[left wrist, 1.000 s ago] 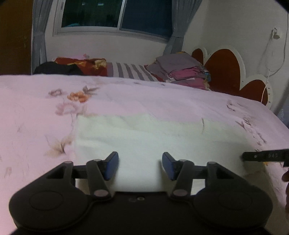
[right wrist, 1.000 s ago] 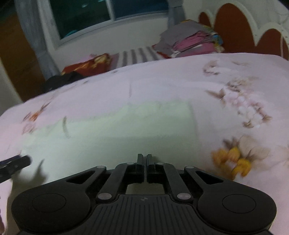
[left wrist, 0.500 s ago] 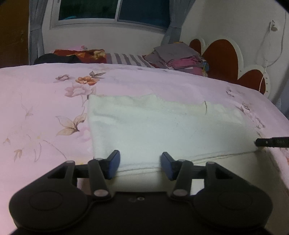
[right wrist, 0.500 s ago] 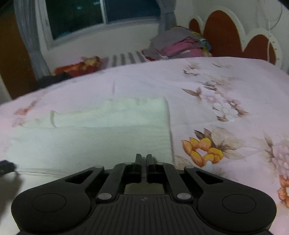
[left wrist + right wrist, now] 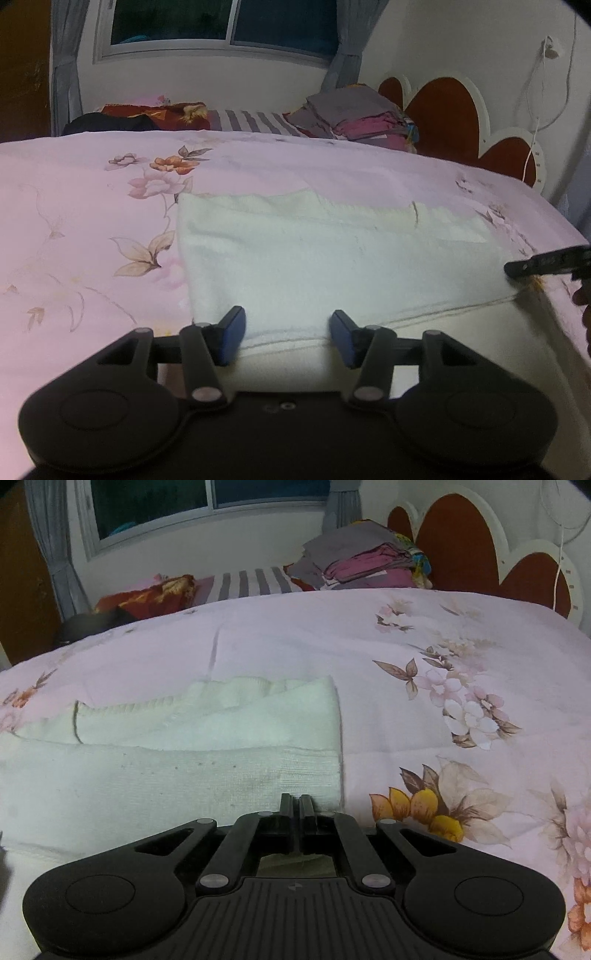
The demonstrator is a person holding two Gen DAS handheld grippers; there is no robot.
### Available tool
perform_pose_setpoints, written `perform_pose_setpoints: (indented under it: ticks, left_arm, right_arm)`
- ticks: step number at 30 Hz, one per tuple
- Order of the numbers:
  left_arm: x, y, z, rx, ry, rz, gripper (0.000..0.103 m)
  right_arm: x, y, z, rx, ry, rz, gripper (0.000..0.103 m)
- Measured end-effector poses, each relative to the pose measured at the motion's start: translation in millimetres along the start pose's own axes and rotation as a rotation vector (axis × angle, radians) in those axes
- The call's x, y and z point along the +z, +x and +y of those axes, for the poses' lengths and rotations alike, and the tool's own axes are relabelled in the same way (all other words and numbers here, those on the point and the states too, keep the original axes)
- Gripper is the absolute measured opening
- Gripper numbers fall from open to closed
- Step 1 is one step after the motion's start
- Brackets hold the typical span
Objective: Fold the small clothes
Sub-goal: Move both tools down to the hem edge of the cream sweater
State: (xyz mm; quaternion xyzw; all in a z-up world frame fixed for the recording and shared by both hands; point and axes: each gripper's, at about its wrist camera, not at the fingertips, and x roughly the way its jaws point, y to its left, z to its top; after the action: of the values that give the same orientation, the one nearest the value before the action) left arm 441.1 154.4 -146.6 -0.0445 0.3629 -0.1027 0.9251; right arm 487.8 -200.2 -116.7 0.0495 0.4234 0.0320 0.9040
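A white knit cloth [image 5: 325,258] lies folded over on the pink floral bedspread [image 5: 81,229]. My left gripper [image 5: 287,339] is open and empty, its blue pads just above the cloth's near folded edge. My right gripper [image 5: 296,803] is shut, its fingertips at the cloth's near right corner [image 5: 325,797]; whether cloth is pinched between them cannot be told. The cloth [image 5: 184,760] shows a ribbed upper layer folded back. The right gripper's tip shows at the right edge of the left wrist view [image 5: 517,268].
A stack of folded clothes [image 5: 354,118] sits at the far side by the red and white headboard [image 5: 443,122]. A striped pillow [image 5: 255,122] and a red patterned cloth [image 5: 155,114] lie under the window. A white cable [image 5: 535,122] hangs on the wall.
Both grippers have drawn back toward the near edge of the cloth. The folded cloth now lies flat and shows its full fold. The left stays open and the right stays shut.
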Motion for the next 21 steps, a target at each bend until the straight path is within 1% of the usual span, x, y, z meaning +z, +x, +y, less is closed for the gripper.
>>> perform_pose_setpoints:
  ticks: [3,4,7,9,10,11,12,13,14,16,18,19,20,21]
  left_arm:
    - [-4,-18,1,0.025,-0.011,-0.013,0.054]
    - [-8,-25,1,0.040,-0.018,-0.015,0.058]
    - [-26,-52,2,0.079,-0.025,-0.045,0.088]
    - [-40,-69,1,0.112,-0.026,-0.040,0.088]
    - [-47,-77,0,0.128,-0.027,-0.031,0.088]
    - [-54,-86,-1,0.146,-0.026,-0.027,0.088]
    - [-62,-97,-2,0.159,-0.024,-0.033,0.085]
    - [-69,-106,-2,0.168,-0.028,-0.037,0.079]
    - [-77,-117,-3,0.180,-0.040,-0.026,0.072]
    - [-90,-136,-4,0.191,-0.072,0.003,0.067]
    - [-104,-156,-2,0.171,-0.107,0.010,0.061]
    - [-114,-167,-3,0.150,-0.125,0.013,0.049]
    - [-121,-174,-3,0.138,-0.134,0.026,0.045]
    - [-129,-181,-4,0.128,-0.132,0.040,0.044]
  right_arm:
    - [-6,-24,-8,0.024,0.020,-0.038,0.002]
    - [-9,-31,-12,0.037,0.031,-0.044,0.002]
    - [-26,-60,-23,0.045,0.048,-0.068,0.002]
    - [-43,-81,-32,0.049,0.049,-0.080,0.003]
    - [-52,-91,-36,0.052,0.050,-0.084,0.022]
    - [-59,-101,-40,0.052,0.053,-0.086,0.060]
    - [-67,-113,-44,0.049,0.059,-0.104,0.070]
    - [-79,-128,-51,0.059,0.067,-0.135,0.070]
    - [-88,-140,-55,0.066,0.070,-0.136,0.070]
    - [-106,-163,-62,0.069,0.061,-0.119,0.069]
    - [-122,-183,-73,0.120,0.106,-0.109,0.069]
    - [-131,-194,-78,0.146,0.130,-0.106,0.056]
    - [-142,-204,-83,0.151,0.136,-0.094,0.035]
    - [-150,-211,-86,0.147,0.135,-0.076,0.029]
